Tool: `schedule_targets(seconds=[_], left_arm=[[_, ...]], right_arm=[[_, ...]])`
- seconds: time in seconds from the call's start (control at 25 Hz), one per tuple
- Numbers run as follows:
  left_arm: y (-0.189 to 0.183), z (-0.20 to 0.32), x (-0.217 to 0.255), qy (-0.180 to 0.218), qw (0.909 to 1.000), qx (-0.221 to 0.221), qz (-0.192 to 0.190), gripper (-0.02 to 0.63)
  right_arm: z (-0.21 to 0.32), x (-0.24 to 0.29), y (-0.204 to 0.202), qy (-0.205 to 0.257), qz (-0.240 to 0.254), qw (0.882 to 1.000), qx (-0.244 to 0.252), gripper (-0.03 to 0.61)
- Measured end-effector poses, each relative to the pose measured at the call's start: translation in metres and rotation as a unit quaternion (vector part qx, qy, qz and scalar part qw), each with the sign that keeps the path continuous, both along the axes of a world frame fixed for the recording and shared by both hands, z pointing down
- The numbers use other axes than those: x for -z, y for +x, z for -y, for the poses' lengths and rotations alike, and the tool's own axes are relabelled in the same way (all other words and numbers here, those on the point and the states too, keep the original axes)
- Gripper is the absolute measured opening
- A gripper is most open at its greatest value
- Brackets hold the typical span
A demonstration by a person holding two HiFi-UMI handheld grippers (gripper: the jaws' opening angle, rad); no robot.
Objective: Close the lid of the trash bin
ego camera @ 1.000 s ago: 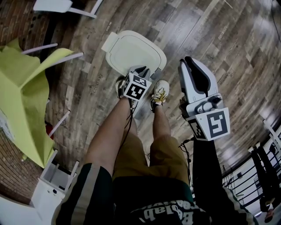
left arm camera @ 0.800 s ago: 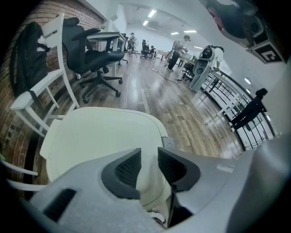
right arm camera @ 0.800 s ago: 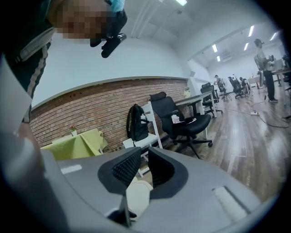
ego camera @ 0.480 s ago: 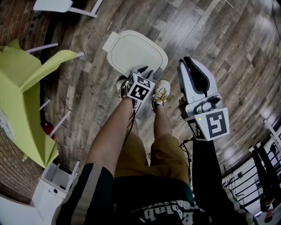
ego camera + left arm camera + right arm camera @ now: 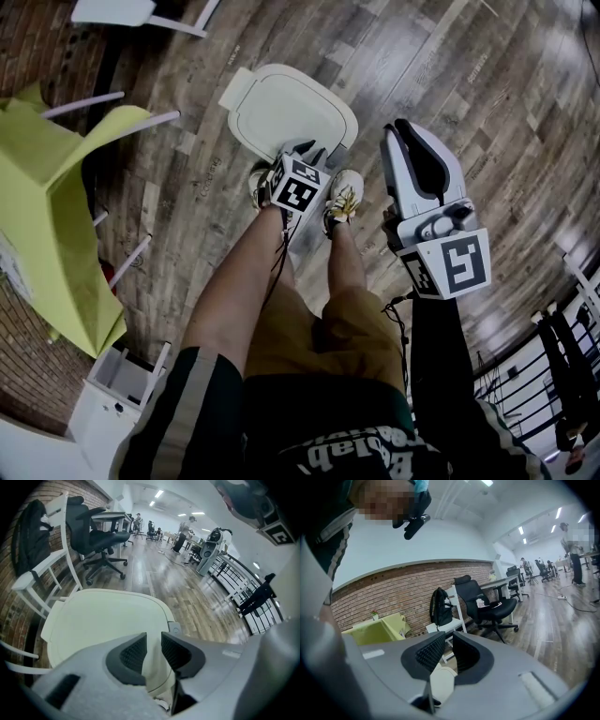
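Trash bin lid (image 5: 291,111): cream, rounded rectangle, lying flat on its bin on the plank floor (image 5: 450,84), just ahead of the person's shoes (image 5: 342,199).

Handling, by judgement: moulded plastic, so light, stiff and smooth, likely slippery under hard pads. It is best taken or pressed at the near rim beside the small grey catch (image 5: 176,629). Pushing at the centre could flex the panel.

Left gripper (image 5: 311,148): poised over the near rim and pointing steeply down. Jaws stand a narrow gap apart and are closing. The rim shows through the gap, but the pads do not press on it.

Right gripper (image 5: 401,127): held well to the side, clear of the bin. Jaws narrowly apart, nothing between them.

Change against a second ago: the left jaws looked closer together then and have parted since. The lid lies flat in both. The right gripper holds the same pose. The green chair (image 5: 56,206) sits marginally differently in frame.
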State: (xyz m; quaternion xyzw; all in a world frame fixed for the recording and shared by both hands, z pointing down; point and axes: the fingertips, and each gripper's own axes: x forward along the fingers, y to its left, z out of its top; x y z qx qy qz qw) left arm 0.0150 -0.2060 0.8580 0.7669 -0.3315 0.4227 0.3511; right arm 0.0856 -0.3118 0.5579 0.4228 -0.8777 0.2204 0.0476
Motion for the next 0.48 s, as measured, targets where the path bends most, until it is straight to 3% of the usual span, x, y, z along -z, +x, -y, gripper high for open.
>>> schedule_targets(seconds=[0.2,0.48], left_arm=[[-0.001,-0.001,0.004,0.008,0.9997,-0.017,0.012,0.119],[-0.009,0.029,0.035,0.048,0.9984,0.028,0.005,0.133]], right_arm=[[-0.002,0.003,0.002,0.002,-0.012,1.000,0.005,0.064],[0.001,0.012,0.005,0.008,-0.022,1.000,0.011,0.063]])
